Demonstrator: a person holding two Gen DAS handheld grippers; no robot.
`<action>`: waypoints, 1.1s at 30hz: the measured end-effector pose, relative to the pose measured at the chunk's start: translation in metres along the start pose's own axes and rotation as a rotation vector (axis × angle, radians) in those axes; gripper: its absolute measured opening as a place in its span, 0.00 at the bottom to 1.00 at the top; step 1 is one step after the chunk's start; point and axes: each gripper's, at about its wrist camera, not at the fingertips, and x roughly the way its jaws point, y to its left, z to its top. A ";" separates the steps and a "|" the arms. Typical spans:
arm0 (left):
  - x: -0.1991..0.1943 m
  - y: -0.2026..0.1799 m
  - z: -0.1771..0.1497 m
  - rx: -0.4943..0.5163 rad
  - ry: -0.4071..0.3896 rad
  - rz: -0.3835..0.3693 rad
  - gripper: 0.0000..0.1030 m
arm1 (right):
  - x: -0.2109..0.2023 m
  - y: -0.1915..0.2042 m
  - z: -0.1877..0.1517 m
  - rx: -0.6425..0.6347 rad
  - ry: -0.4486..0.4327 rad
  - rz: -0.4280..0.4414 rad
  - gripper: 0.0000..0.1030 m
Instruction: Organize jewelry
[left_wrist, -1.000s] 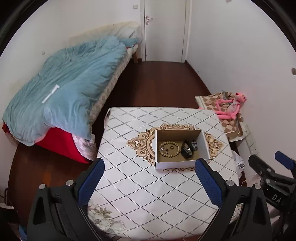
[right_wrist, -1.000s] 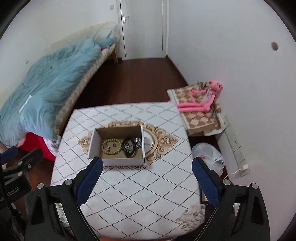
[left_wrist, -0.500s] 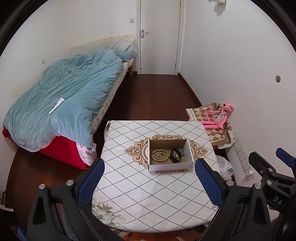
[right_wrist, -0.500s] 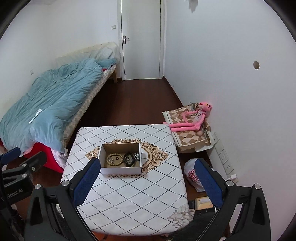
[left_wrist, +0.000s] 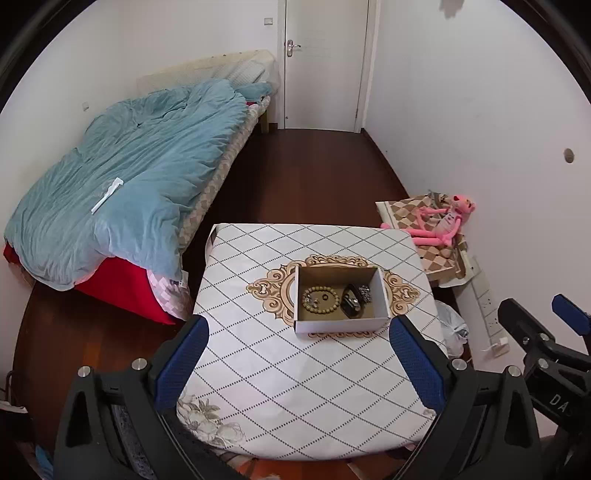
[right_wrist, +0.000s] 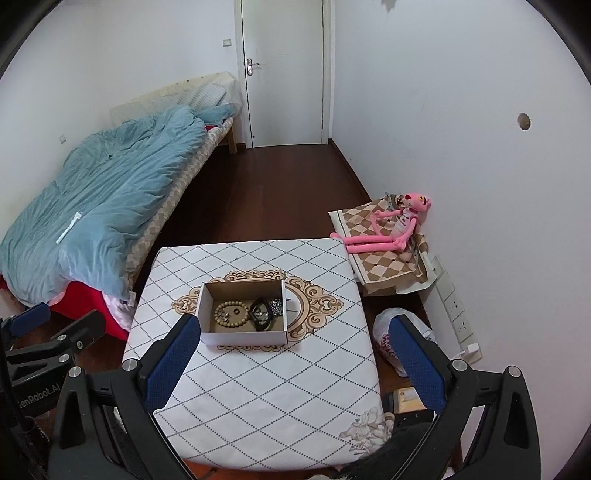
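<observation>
On the table (left_wrist: 280, 369), at the centre of its patterned cloth: one open cardboard box (left_wrist: 341, 325). Contents: a tan bead bracelet (left_wrist: 320, 300) at the left side; a dark band, possibly a watch (left_wrist: 350, 302), to its right; a small silvery cluster (left_wrist: 365, 292) too fine for me to identify. My left gripper (left_wrist: 298, 365) hangs above the near table edge, jaws spread wide, holding nothing. My right gripper (right_wrist: 291, 363) likewise, jaws apart and empty. Surroundings: bed with blue duvet (left_wrist: 129, 177) to the left; pink plush toy (right_wrist: 391, 225) against the right wall.
</observation>
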 end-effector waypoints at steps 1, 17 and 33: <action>0.003 -0.001 0.003 0.001 0.000 0.009 0.97 | 0.004 0.000 0.003 0.000 0.002 -0.004 1.00; 0.065 -0.003 0.022 0.011 0.097 0.048 0.97 | 0.089 0.006 0.026 -0.029 0.133 -0.026 1.00; 0.083 -0.003 0.016 0.011 0.144 0.046 0.97 | 0.113 0.006 0.016 -0.036 0.190 -0.040 1.00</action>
